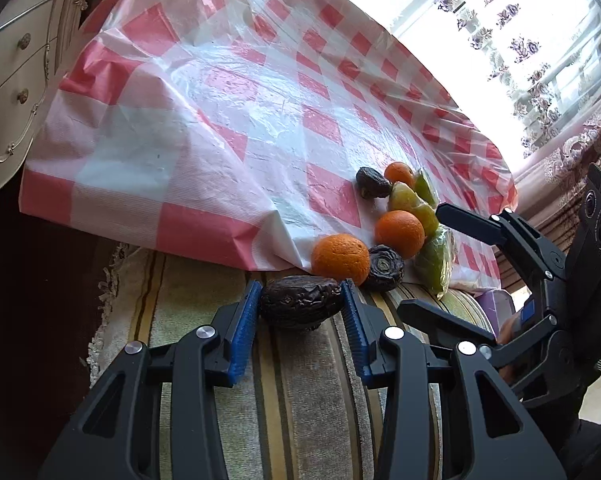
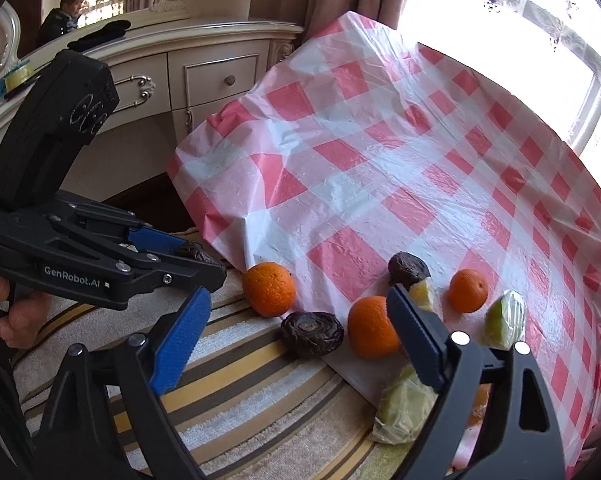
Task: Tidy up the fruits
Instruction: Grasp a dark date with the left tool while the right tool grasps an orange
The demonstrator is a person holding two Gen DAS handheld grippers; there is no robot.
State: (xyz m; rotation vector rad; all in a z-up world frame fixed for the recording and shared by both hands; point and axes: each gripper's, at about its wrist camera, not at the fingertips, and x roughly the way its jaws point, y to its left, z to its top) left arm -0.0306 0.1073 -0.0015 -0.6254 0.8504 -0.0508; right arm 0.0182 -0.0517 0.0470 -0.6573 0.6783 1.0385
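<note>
Striped upholstery (image 1: 300, 392) made up the near surface, with a red-and-white checked plastic sheet (image 1: 228, 128) spread over its far part, a cream dresser (image 2: 204, 76) to one side and a bright curtained window behind.

On that fabric, the left gripper (image 1: 300, 304) had its blue pads against both ends of a dark wrinkled fruit (image 1: 300, 306), which looked like a dried passion fruit; the jaws were nearly closed on it, just off the sheet's edge. The right gripper (image 2: 300, 340) stood with its jaws wide and nothing pressed between them, hovering over an orange (image 2: 372, 328) and a second wrinkled fruit (image 2: 312, 334).

Outward from there, another orange (image 2: 269, 289) lay at the sheet's edge, a third orange (image 2: 468, 290) and a third dark fruit (image 2: 408, 268) sat further onto the checks, and several plastic-wrapped green-yellow wedges (image 2: 504, 320) were scattered among them.

As a judgement, the sorting was at an early stage: one fruit gripped, the rest mixed in a loose cluster, no kinds gathered together.

No bowl, tray or other target was visible. The right jaw hid most of one yellow wedge (image 2: 422, 294), something orange showed only in slivers behind that gripper's frame, and the wrapping blurred what the wedges really were. The window was blown out white.
</note>
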